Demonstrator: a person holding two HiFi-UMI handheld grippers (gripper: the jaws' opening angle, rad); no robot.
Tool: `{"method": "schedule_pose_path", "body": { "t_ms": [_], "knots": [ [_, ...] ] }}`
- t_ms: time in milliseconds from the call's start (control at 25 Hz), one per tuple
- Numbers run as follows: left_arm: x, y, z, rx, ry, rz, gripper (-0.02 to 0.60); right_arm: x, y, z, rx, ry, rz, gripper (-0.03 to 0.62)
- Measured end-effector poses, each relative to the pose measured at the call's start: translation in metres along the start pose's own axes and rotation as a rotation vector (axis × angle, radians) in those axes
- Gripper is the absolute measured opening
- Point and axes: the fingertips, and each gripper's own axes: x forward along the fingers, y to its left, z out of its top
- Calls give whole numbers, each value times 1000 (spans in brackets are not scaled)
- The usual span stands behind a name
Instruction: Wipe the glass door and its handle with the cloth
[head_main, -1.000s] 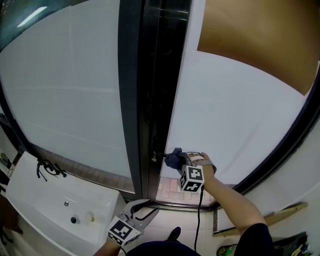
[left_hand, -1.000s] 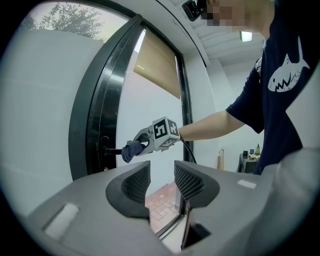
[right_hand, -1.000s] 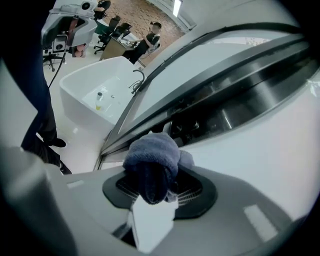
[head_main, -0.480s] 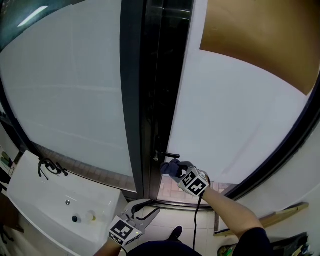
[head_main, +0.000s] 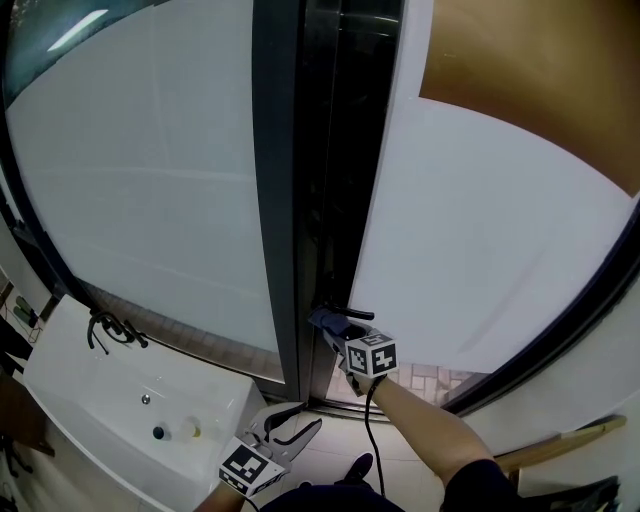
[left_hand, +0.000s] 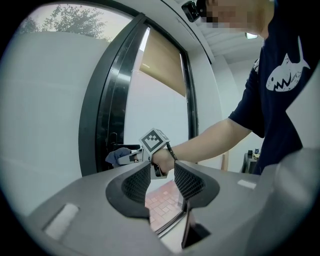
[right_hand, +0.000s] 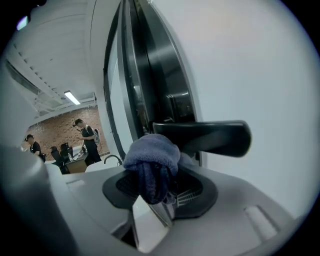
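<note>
Far left of the handle (head_main: 352, 313), a white sink (head_main: 90, 400). Closer in and below the handle, the left gripper (head_main: 300, 425) hangs low, jaws apart, nothing between them. At the handle's inner end, the right gripper (head_main: 335, 326) is clamped on the bunched blue cloth (right_hand: 152, 155). The glass door (head_main: 480, 230) spreads right of the handle.

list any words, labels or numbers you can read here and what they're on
No readable text anywhere.
The marker cubes on the right gripper and the left gripper bear only black-and-white square patterns.
The person's shirt shows a shark drawing, no words.
The cloth shows no label.
</note>
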Motion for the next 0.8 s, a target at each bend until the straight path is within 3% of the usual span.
{"method": "schedule_pose_path", "body": {
  "t_ms": [200,400,600,800],
  "knots": [
    [-2,4,-4,-9,14,23,146,22,-1,5,-28,-28,-38,164],
    [-2,8,-9,-10,28,36,146,25,-32,3,-24,-12,-72,164],
    [3,8,-9,-11,30,32,146,20,-41,-1,-128,31,-95,163],
    [9,4,-7,-10,27,15,146,4,-68,-9,-92,54,-169,163]
  ]
}}
